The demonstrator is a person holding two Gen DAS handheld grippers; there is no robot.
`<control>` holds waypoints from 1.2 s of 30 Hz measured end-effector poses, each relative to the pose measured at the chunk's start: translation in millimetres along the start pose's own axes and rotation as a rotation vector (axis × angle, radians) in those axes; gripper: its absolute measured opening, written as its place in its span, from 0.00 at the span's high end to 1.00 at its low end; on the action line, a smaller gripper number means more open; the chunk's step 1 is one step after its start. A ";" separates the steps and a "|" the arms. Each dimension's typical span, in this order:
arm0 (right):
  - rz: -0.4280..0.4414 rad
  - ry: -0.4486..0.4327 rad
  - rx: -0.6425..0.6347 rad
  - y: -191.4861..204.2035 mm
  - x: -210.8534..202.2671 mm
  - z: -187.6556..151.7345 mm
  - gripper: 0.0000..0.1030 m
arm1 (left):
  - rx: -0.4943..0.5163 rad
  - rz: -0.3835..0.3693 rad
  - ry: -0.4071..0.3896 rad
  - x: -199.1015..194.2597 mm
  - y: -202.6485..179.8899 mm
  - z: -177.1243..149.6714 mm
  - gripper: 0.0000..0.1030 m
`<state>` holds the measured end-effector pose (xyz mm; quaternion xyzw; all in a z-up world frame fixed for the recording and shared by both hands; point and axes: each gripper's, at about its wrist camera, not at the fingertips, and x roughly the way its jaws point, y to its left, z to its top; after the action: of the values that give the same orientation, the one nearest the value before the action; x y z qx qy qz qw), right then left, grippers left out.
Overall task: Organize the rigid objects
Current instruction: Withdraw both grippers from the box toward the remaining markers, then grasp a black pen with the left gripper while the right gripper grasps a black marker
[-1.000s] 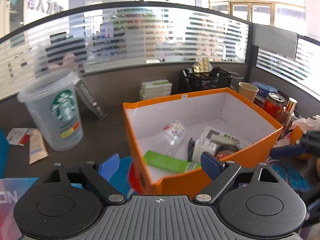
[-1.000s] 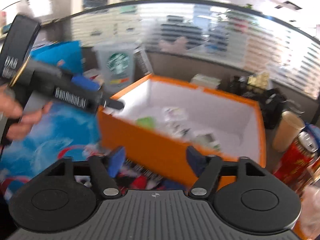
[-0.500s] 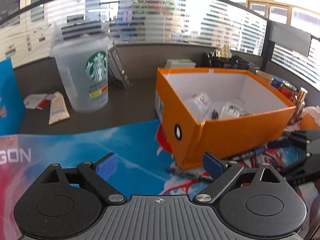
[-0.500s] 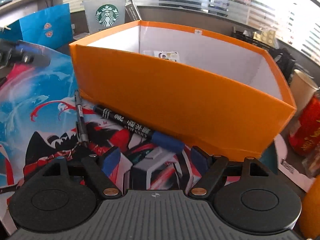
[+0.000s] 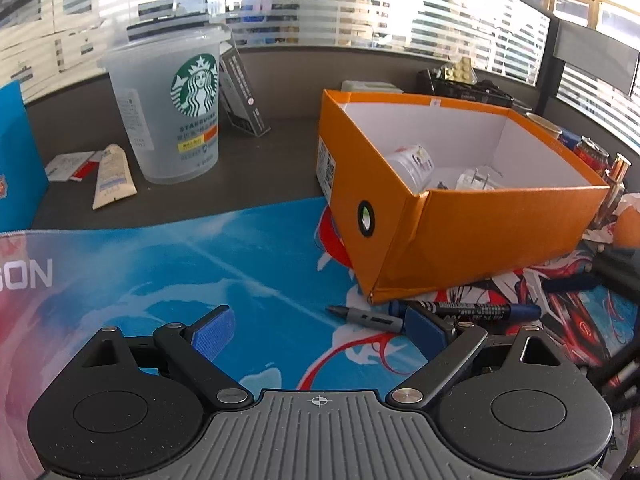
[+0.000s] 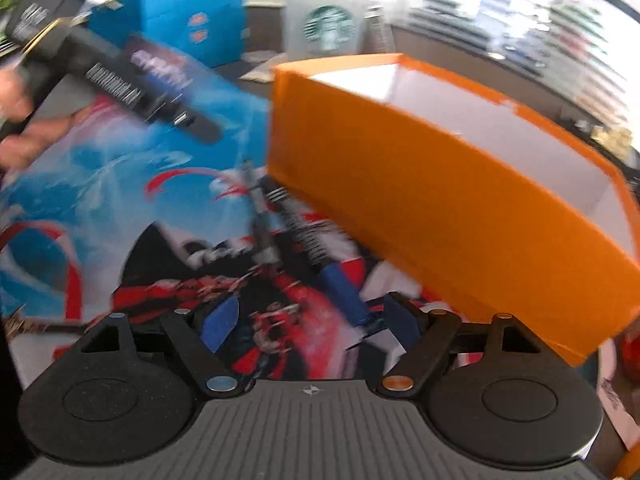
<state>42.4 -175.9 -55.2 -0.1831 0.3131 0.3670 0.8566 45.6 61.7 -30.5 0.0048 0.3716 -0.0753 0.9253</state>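
Note:
An open orange box [image 5: 492,224] with a white inside stands on the printed desk mat [image 5: 208,264] and holds a small plastic bottle [image 5: 412,162] and other items. A black marker with a blue cap [image 5: 472,310] and a grey pen [image 5: 368,317] lie on the mat in front of the box. My left gripper [image 5: 320,330] is open and empty, low over the mat just short of the pens. My right gripper [image 6: 310,322] is open and empty; the marker's blue cap [image 6: 344,292] lies just ahead of its right finger, beside the box [image 6: 460,216]. The right wrist view is blurred.
A Starbucks plastic cup [image 5: 172,104], a cream tube [image 5: 112,174] and a leaning black booklet [image 5: 242,92] are at the back left. A blue paper bag [image 5: 16,156] stands far left. Red cans [image 5: 592,152] and clutter sit right of the box. The left gripper's body [image 6: 116,80] shows in the right view.
Both grippers have come down from above the box to the mat in front of it. The right gripper has swung left towards the pens. Both stay open.

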 end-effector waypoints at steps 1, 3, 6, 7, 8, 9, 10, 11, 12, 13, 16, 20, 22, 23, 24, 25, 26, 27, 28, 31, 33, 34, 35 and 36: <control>-0.005 -0.018 0.023 -5.1 -1.9 1.1 0.24 | 0.002 0.000 0.003 0.2 -0.9 -0.9 0.09; -0.046 -0.062 0.062 -11.5 -4.6 2.6 0.23 | 0.006 0.001 0.008 0.8 -2.0 -2.2 0.09; -0.122 -0.065 0.074 -14.3 2.1 0.7 0.23 | 0.007 -0.002 0.012 0.6 -2.3 -4.2 0.09; -0.140 -0.065 0.076 -13.3 4.9 -0.1 0.23 | 0.004 -0.003 0.012 0.5 -1.7 -4.7 0.08; -0.159 -0.065 0.083 -11.9 7.7 -0.4 0.23 | 0.000 -0.005 0.013 0.6 -0.7 -5.1 0.08; -0.187 -0.061 0.096 -10.3 11.2 -1.0 0.23 | -0.004 -0.007 0.015 0.7 0.2 -5.7 0.08; -0.210 -0.061 0.108 -8.8 14.9 -2.1 0.22 | -0.009 -0.008 0.017 1.0 1.2 -6.1 0.08; -0.232 -0.061 0.124 -8.2 18.0 -3.4 0.21 | -0.015 -0.010 0.019 1.6 2.8 -6.7 0.08; -0.249 -0.059 0.141 -7.0 21.9 -4.1 0.21 | -0.020 -0.013 0.021 2.0 4.0 -7.4 0.08; -0.259 -0.061 0.153 -5.2 25.4 -4.9 0.18 | -0.024 -0.015 0.022 2.5 5.4 -8.1 0.08; -0.264 -0.084 0.172 1.8 31.6 -3.4 0.15 | -0.037 -0.011 0.028 3.2 9.6 -10.6 0.08; -0.182 -0.087 0.126 24.8 33.8 1.8 0.15 | -0.060 -0.001 0.030 0.9 18.9 -14.1 0.08; -0.126 -0.085 0.093 40.6 34.2 4.4 0.15 | -0.073 0.008 0.028 -2.3 24.4 -16.5 0.08; -0.094 -0.085 0.071 49.1 33.6 5.4 0.15 | -0.082 0.013 0.027 -4.0 27.3 -17.8 0.08; -0.059 -0.084 0.054 55.9 33.0 6.7 0.15 | -0.093 0.018 0.028 -5.5 30.1 -19.2 0.08; -0.026 -0.085 0.039 62.9 33.1 8.2 0.19 | -0.103 0.020 0.029 -6.6 32.5 -20.3 0.08; -0.011 -0.089 0.027 67.7 32.1 8.3 0.22 | -0.110 0.020 0.029 -7.2 34.3 -21.0 0.08; -0.009 -0.095 0.019 70.5 31.4 8.7 0.25 | -0.115 0.020 0.029 -8.1 34.9 -21.6 0.08; -0.021 -0.105 0.016 71.4 30.3 8.2 0.35 | -0.114 0.018 0.027 -9.0 34.5 -22.1 0.08; -0.044 -0.114 0.070 60.4 31.5 9.6 0.57 | -0.096 0.008 0.027 -8.3 27.8 -21.2 0.08; -0.036 -0.121 0.133 46.3 32.9 7.2 0.63 | -0.081 -0.007 0.035 -5.6 20.4 -21.8 0.08; -0.043 -0.126 0.145 43.8 31.9 6.1 0.71 | -0.072 -0.014 0.041 -4.1 16.0 -22.4 0.08; -0.050 -0.126 0.147 42.1 31.0 5.9 0.77 | -0.062 -0.021 0.047 -2.3 10.8 -23.0 0.08; -0.057 -0.124 0.134 42.7 30.0 5.5 0.80 | -0.050 -0.028 0.055 -0.3 5.6 -23.8 0.08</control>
<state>28.9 -129.1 -74.8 -0.1111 0.2779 0.3311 0.8949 29.8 68.8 -47.7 -0.0217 0.3988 -0.0786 0.9134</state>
